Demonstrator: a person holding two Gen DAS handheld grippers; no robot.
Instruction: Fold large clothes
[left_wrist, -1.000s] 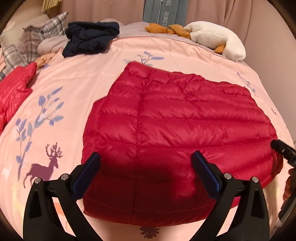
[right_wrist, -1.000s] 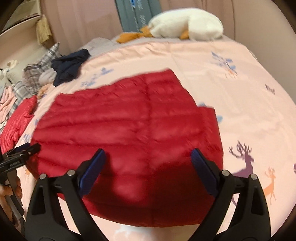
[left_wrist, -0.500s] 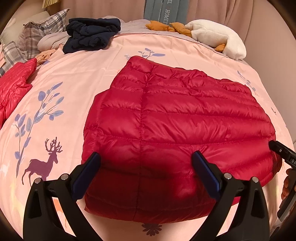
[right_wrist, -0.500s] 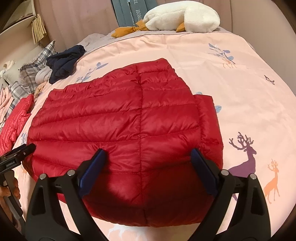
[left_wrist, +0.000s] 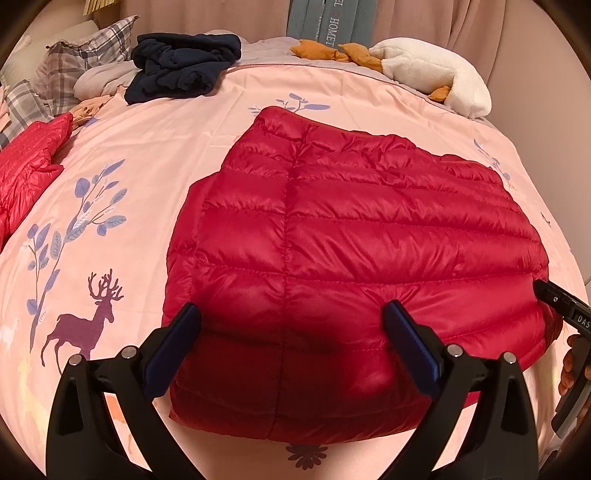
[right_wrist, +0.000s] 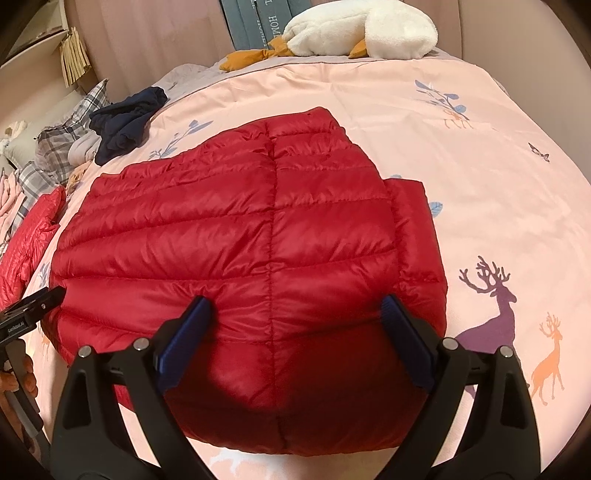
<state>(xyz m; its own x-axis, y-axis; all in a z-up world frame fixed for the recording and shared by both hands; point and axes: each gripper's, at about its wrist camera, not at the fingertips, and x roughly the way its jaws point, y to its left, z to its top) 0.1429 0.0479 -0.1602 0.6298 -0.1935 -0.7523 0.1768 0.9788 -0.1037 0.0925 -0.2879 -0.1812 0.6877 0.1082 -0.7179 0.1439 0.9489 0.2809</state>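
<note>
Currently the red down jacket (left_wrist: 354, 251) lies flat on the pink bedspread (left_wrist: 147, 155), roughly mid-bed, already gathered into a compact, rounded block; one folded-in strip (right_wrist: 413, 229) shows along its right edge in the right wrist view. Left gripper (left_wrist: 291, 343) hangs over the near left part of the jacket, fingers spread wide, nothing between them. Right gripper (right_wrist: 295, 332) sits over the near right part, fingers likewise wide and empty. Whether either set touches the fabric cannot be told.

Risks, as judged:
- Shell is slick and glossy; a shallow pinch would likely slide off, or lift only the top layer and peel the fold open.
- Fill is puffy and springy; trapped air may push a fresh fold back up unless pressed down after.
- Uneven lift between the two hands could skew the hem, since the quilted channels give little stiffness across their run.
- Bedspread is soft and loose; dragging the jacket may bunch it underneath.

Materials and shapes: horizontal quilted baffles, one vertical seam down the centre, smooth sheen. Bedspread is matte cotton-like cloth, printed with deer and leafy sprigs. Elsewhere on the bed: a second red quilted garment (left_wrist: 26, 162) at far left, a crumpled navy garment (left_wrist: 181, 66), plaid pillows (left_wrist: 85, 48), a fuzzy white plush (right_wrist: 362, 29).
</note>
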